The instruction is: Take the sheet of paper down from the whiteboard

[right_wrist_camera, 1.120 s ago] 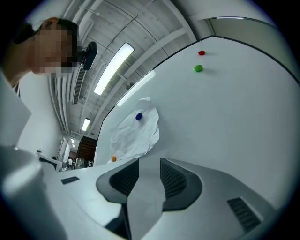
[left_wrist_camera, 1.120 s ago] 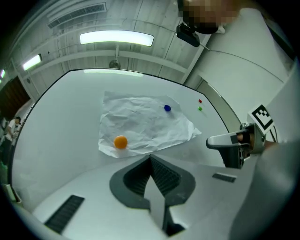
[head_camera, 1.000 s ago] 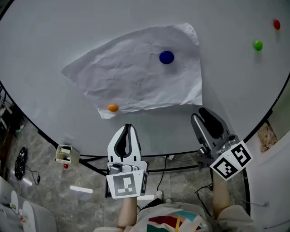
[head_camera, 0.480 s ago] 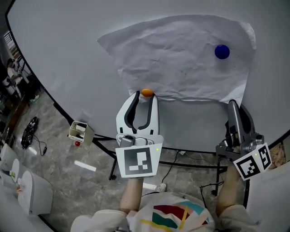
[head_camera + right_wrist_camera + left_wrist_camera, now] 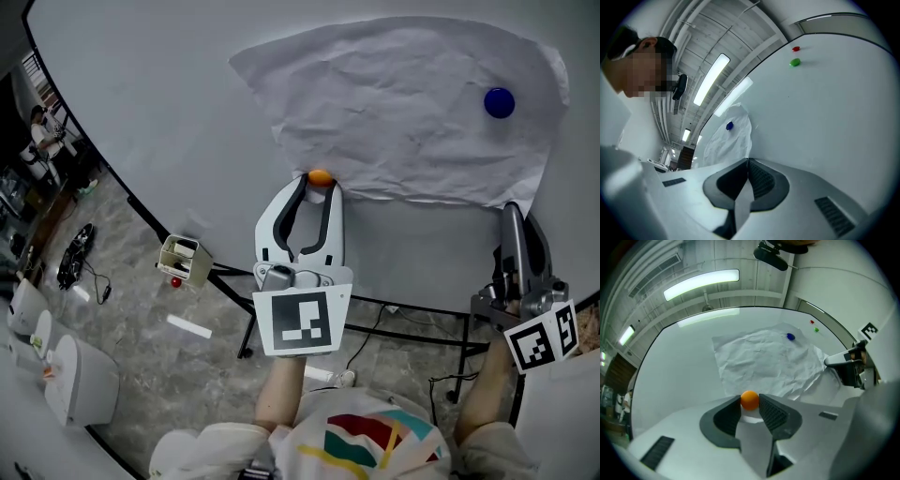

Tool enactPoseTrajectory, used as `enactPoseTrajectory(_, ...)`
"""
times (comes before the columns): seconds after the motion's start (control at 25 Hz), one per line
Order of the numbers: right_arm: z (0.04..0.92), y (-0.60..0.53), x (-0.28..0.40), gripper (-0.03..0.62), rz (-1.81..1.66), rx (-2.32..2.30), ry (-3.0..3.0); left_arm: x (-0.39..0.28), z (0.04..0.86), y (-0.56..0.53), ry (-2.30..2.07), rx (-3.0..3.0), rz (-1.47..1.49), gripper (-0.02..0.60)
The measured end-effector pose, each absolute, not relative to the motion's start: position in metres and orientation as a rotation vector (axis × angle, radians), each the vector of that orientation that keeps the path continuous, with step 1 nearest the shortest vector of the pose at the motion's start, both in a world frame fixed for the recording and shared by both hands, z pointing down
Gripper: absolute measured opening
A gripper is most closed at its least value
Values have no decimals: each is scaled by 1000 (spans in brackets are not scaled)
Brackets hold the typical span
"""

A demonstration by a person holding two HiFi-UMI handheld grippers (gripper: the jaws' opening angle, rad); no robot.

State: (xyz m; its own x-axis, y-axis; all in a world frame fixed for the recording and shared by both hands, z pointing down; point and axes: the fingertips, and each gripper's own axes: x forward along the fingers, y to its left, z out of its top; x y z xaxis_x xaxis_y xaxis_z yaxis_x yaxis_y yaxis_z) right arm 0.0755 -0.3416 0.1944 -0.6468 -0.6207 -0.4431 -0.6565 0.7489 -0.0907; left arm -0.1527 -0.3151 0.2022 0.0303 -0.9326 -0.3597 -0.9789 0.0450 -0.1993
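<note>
A crumpled white sheet of paper (image 5: 412, 103) lies against the whiteboard (image 5: 169, 94). A blue magnet (image 5: 499, 102) pins it near its upper right, and an orange magnet (image 5: 320, 176) sits at its lower left corner. My left gripper (image 5: 320, 183) reaches up to the orange magnet (image 5: 750, 400), and its two pads touch the ball from either side. My right gripper (image 5: 514, 208) is at the sheet's lower right corner. Its jaws are shut, and the paper's edge (image 5: 729, 140) runs down into their tips (image 5: 748, 161).
A green magnet (image 5: 795, 62) and a red magnet (image 5: 795, 48) stick to the bare board far right of the sheet. Below the board are its black stand legs (image 5: 412, 309), a small box (image 5: 183, 260) and cables (image 5: 75, 253) on the stone floor.
The left gripper, shut and below the board a second ago, has opened and risen to the orange magnet. The right gripper has gone from open to shut at the sheet's lower right corner.
</note>
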Motion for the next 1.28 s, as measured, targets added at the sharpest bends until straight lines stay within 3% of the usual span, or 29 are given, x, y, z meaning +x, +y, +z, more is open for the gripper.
enactPoseTrajectory(0.36,194,-341,76,15,101,-985,2497,-216,207,-309,2061,-1873,226,166)
enactPoseTrajectory(0.8,193,-343,76,15,106,-1020,2490,-220,212,-313,2036,-1927,238,169)
enactPoseTrajectory(1.0,193,-342,74,15,119,-1019,2484,-230,209,-301,2071,-1889,311,224)
enactPoseTrajectory(1.28,194,-341,74,15,125,-1035,2480,-229,162,-248,2018,-1760,459,224)
